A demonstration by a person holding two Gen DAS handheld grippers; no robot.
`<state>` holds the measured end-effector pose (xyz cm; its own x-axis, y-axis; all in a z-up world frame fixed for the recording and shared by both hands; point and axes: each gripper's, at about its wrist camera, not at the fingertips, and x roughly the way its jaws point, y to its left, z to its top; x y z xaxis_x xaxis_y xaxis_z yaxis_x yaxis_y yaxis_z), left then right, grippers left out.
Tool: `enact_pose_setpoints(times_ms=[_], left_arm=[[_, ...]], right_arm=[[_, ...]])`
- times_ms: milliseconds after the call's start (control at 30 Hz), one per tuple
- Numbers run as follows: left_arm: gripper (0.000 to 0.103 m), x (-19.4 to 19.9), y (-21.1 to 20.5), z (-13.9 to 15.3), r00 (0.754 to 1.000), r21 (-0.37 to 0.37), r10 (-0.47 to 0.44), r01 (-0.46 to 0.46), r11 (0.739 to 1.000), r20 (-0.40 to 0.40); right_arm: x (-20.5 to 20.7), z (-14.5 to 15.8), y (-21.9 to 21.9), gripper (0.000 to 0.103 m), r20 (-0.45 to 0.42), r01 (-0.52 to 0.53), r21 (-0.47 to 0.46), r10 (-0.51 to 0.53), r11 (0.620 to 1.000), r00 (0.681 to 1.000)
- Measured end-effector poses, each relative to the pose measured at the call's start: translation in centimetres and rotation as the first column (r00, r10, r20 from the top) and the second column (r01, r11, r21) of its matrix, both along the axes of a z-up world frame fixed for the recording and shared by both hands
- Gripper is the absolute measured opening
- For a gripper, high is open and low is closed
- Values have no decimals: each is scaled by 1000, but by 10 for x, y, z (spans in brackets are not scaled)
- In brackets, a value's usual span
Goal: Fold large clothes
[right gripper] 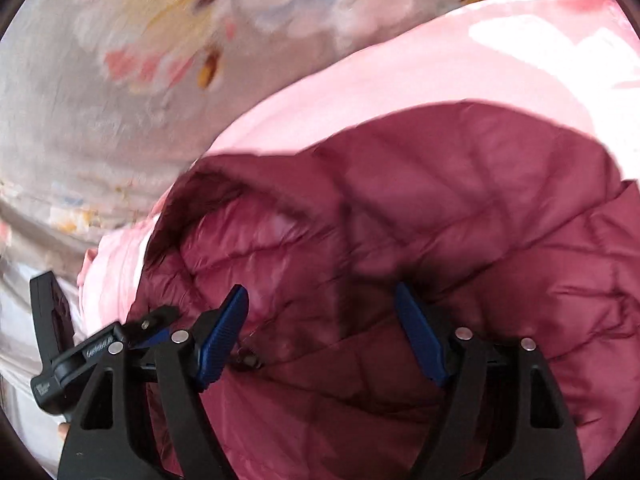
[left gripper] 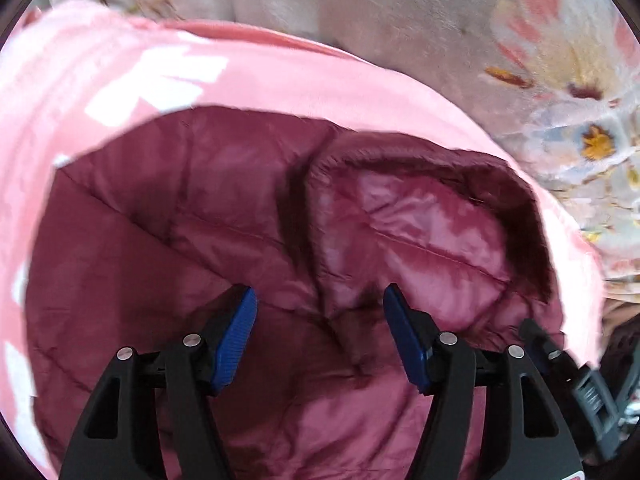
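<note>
Left gripper (left gripper: 320,336): jaws apart, nothing clamped, over the jacket. Right gripper (right gripper: 320,332): jaws apart, nothing clamped, over the same jacket. One maroon quilted jacket (left gripper: 192,240), lying on one pink printed cloth (left gripper: 280,76); hood opening at the jacket's outer edge; long axis not discernible. One floral bedcover (left gripper: 460,20) beyond the jacket, under the pink cloth.

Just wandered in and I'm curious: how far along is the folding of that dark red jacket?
The maroon puffer jacket already lies doubled over on the pink garment. Both the left gripper and right gripper are open, holding nothing. Possibly another fold remains.
</note>
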<state>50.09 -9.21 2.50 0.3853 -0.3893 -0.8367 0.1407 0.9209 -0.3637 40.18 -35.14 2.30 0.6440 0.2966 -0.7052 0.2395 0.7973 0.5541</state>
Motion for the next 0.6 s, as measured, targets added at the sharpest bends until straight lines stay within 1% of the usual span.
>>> enact_pose_setpoints(times_ms=[33,67,100,133,167,200,233,267,300,333,400,433,500,533,600], left_arm=[[57,-1,-1,0,1000,-11,-14,14,1000,-4],[49,-4,-4,0,1000,-20,-31,31,999,1],[43,-4,-7,1,999,-25,-43,43,999,1],[21,-3,-9,1,999,-29,-47,47,998,-1],[8,-2,-12,3,999,-35,-50,50,998,-3],[8,-2,-13,5,999,-35,-49,49,998,6],[6,-1,-13,7,999,-31,-50,50,998,17],[5,-3,-13,11,998,-18,-48,49,999,44],[5,-5,-12,13,997,-9,-50,51,999,59],[5,-10,-9,13,995,8,-57,57,998,86],[5,-17,-6,7,991,51,-72,66,997,113],[5,-16,-5,3,990,65,-78,71,995,115],[6,-16,-7,-15,989,93,-95,85,992,111],[6,-17,-8,-20,987,96,-103,91,991,123],[7,-22,-11,-24,975,133,-133,110,985,181]], right_arm=[[0,2,10,67,4,-43,17,43,999,999],[1,3,16,61,6,-60,17,60,998,998],[2,5,21,56,9,-71,16,71,997,997],[4,8,24,33,15,-73,21,73,997,997],[5,10,25,9,27,-74,28,73,997,997],[3,15,25,8,49,-63,26,62,998,997],[-2,24,25,8,85,-42,4,41,999,996],[-5,29,26,8,104,-35,-19,37,999,994],[-11,32,27,7,122,-29,-45,34,999,992],[-20,32,29,7,133,-27,-96,39,995,990],[-23,23,30,7,108,-21,-186,42,982,993],[-24,10,29,7,70,-22,-225,39,974,997],[-19,-9,26,7,13,-24,-239,28,971,1000],[-18,-15,23,7,6,-32,-232,35,972,999],[-21,-16,21,6,13,-42,-256,47,966,999]])
